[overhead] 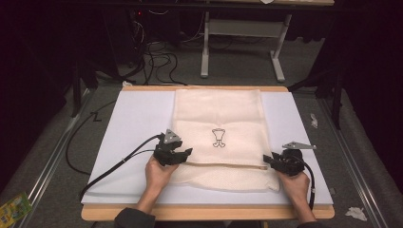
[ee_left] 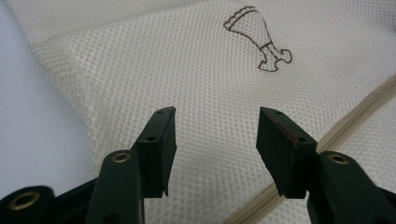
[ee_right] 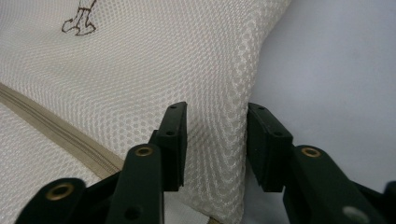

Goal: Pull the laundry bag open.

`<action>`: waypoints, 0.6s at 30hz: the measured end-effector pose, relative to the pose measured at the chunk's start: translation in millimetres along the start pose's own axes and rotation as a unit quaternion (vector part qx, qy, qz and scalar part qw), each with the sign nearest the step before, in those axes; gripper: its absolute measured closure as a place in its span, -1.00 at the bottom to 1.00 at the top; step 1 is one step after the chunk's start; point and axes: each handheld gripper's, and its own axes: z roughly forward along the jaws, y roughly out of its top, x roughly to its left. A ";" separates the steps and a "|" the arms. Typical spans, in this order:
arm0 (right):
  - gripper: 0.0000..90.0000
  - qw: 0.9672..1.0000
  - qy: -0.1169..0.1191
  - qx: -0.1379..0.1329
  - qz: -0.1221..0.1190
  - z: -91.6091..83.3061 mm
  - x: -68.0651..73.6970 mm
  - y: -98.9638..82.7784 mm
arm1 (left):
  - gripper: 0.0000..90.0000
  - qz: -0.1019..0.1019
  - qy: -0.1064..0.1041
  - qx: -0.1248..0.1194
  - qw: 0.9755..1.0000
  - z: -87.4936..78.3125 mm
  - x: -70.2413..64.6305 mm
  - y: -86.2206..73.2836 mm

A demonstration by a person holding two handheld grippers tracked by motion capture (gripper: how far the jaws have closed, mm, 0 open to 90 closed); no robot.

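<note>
Mesh bag [overhead: 218, 137] lies between left gripper [ee_left: 215, 135] and right gripper [ee_right: 215, 140], both apart.

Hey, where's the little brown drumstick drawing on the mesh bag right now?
In the high view the drawing sits mid-bag on the mesh bag, just above the zip, between the left gripper and the right gripper.

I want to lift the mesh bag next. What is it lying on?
The mesh bag lies on a pale board, with its wooden edge showing. The board beneath the bag is covered.
</note>
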 end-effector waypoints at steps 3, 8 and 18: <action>0.73 1.000 -0.003 0.004 -0.012 0.1 1.1 0.0 | 0.05 0.007 -0.009 0.004 1.000 4.5 -8.6 5.5; 0.91 1.000 0.001 0.006 -0.028 -0.1 3.5 1.5 | 0.03 0.012 -0.032 0.003 0.999 13.5 -23.8 16.2; 0.94 0.999 0.021 -0.008 -0.028 -9.7 2.5 5.6 | 0.03 0.037 -0.071 0.014 0.997 33.8 -59.6 34.2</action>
